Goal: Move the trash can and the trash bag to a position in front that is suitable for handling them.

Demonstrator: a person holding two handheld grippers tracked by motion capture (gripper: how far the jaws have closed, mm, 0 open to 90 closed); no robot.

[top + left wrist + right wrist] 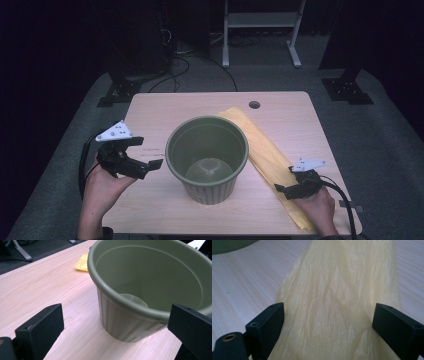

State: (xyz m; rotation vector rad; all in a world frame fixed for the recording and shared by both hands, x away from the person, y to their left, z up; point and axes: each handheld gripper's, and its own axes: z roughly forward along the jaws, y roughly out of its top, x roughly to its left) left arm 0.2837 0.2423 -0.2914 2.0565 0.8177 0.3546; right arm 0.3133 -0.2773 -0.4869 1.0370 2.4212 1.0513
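Thin, limp, slippery bag [337, 302] judged best pinched at near end; right gripper [328, 325] wide open astride it, left gripper [112, 327] open, empty, at pot [150, 285].

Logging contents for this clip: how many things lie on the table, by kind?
Ribbed olive-green plastic plant pot: 1
Crinkled pale yellow plastic bag: 1
Total: 2, on the light wooden table

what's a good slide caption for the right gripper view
Open right tool poised over the crumpled yellow plastic bag lying on the wooden table.
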